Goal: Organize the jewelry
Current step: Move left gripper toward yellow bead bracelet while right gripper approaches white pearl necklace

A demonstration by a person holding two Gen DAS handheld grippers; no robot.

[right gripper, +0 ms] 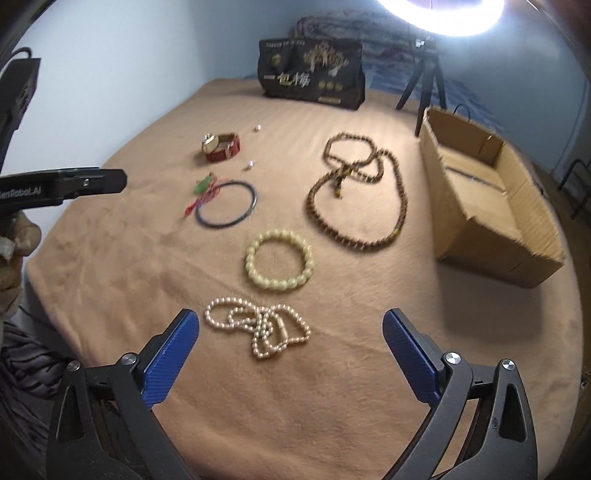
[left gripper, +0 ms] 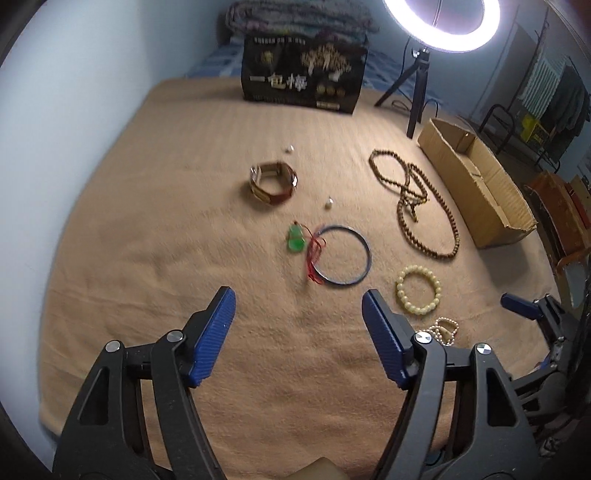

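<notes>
Right wrist view: an open cardboard box lies at the far right of a tan blanket, flaps spread; what shows of its inside is bare cardboard. A black printed gift bag stands upright at the far edge, its contents hidden.

On the blanket the jewelry lies loose. A pearl necklace is heaped nearest, between the fingers of the right gripper as seen in this view, though the jaws stand wide apart and touch nothing. Just beyond it lies a pale green bead bracelet, and farther right a long brown bead necklace in tangled loops near the box. To the left lie a thin blue bangle, a green pendant on red cord, a red-strapped watch and two small pale beads.

In the left wrist view the left gripper hangs over bare blanket just short of the bangle, jaws apart, nothing between them.

A lit ring light on a tripod stands far right. A pale blue wall runs along the left; folded bedding sits behind the bag.
</notes>
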